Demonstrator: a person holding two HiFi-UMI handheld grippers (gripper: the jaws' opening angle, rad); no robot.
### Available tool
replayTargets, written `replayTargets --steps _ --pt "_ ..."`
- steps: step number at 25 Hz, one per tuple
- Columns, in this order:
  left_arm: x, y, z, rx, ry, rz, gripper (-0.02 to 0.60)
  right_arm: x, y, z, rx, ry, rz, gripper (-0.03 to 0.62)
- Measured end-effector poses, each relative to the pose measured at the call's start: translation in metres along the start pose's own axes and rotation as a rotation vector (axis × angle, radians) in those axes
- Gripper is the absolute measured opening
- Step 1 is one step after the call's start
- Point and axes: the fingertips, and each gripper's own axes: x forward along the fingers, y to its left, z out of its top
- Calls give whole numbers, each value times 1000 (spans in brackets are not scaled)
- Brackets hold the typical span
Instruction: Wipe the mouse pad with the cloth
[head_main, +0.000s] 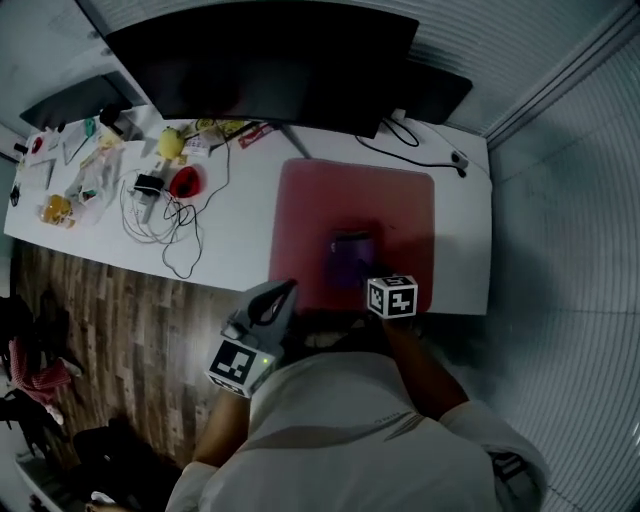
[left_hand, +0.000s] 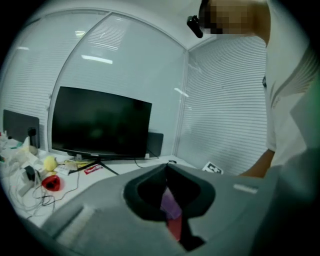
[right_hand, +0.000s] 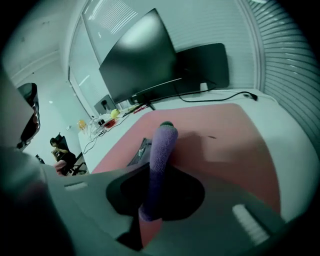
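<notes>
The purple terry cloth (right_hand: 159, 165), one piece bunched into a roll, is clamped between the right gripper's (head_main: 368, 280) jaws. Only the right gripper view shows this grip. In it the roll stands out ahead of the jaws over the pink rectangular mouse pad (right_hand: 230, 145); whether its far end touches the pad cannot be told. From the head view the cloth (head_main: 352, 256) reads only as a dark purple patch near the pad's (head_main: 400, 205) front edge, just ahead of that gripper's marker cube.

The left gripper (head_main: 285, 292) is held beyond the white desk's (head_main: 240, 230) front edge, near the person's waist, pointing at the pad's near left corner. Its own view shows the jaws meeting at the tips with nothing between them, cloth and pad glimpsed through the slit below.

There are one cloth, one pad, two grippers, one large black monitor (head_main: 265, 60) and two smaller dark screens flanking it. Loose cables (head_main: 165, 225), a red object and a yellow one clutter the desk's left end.
</notes>
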Motion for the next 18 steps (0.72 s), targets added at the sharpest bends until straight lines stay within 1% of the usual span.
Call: replayTargets --steps 4,7,9,13,16,18 --pt "46 -57 1 13 15 -36 2 -47 -79 -15 59 -24 -45 49" --pt "70 -89 4 12 22 -47 2 -78 -132 -26 95 -41 -93 49" --pt "82 -106 5 22 35 -67 3 -96 -164 -31 112 -51 -134 49" --pt "95 -133 4 52 62 -120 2 -126 -212 -40 120 -71 -233 49" --pt "97 -145 3 57 64 -145 3 -147 -241 -51 179 -99 -306 49" --pt "92 -148 4 59 65 -159 3 -160 -252 -58 216 -111 -347 49"
